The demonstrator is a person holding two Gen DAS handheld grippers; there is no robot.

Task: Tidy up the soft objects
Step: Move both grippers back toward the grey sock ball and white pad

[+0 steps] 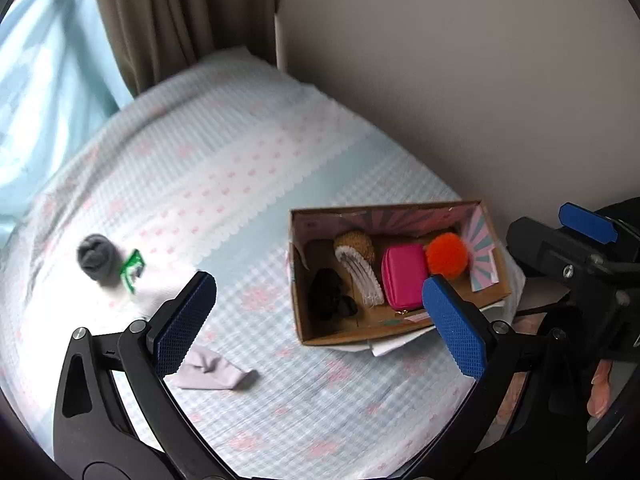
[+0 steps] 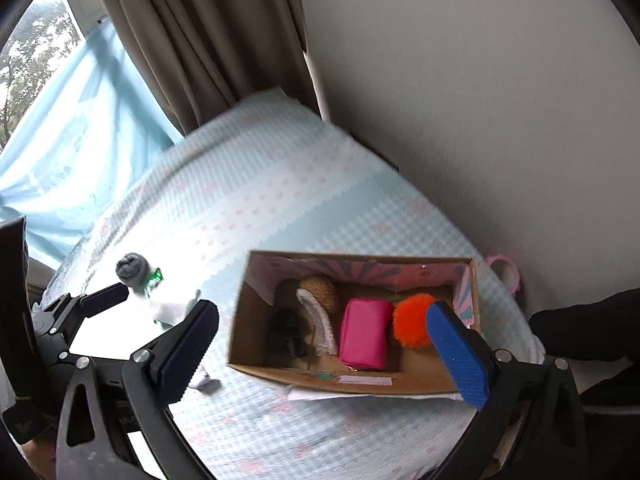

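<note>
Left wrist view showed the left gripper [image 1: 320, 316] spread wide and holding nothing, hovering above a bed covered by a pale blue and pink patterned bedspread [image 1: 248, 152]. To its right sat an open cardboard box [image 1: 340, 334], already holding an orange pom-pom [image 1: 447, 255], a pink zip pouch [image 1: 404, 276], a tan knitted piece with white ribbing [image 1: 358, 264] and a dark soft item [image 1: 328, 294] too blurred to name.

Three things lay loose on the bedspread, well apart from the box: a lilac cloth [image 1: 214, 372] just below the left finger, a grey rolled sock [image 1: 96, 258], and beside it a white item with a green tag [image 1: 134, 266], washed out by glare.

Right wrist view showed the right gripper [image 2: 322, 332] also wide apart and empty, hanging over the box's near wall, with the other gripper visible at the left edge. A pink ring-shaped thing [image 2: 506, 270] lay behind the box by the wall.

Judging from this, the sorting was partly done, and the step in hand was a reach for another loose item. The lilac cloth sat nearest the left gripper, so the next move likely called for lowering onto it, pinching a raised fold rather than flat fabric, then carrying it to the free space at the box's near side.
</note>
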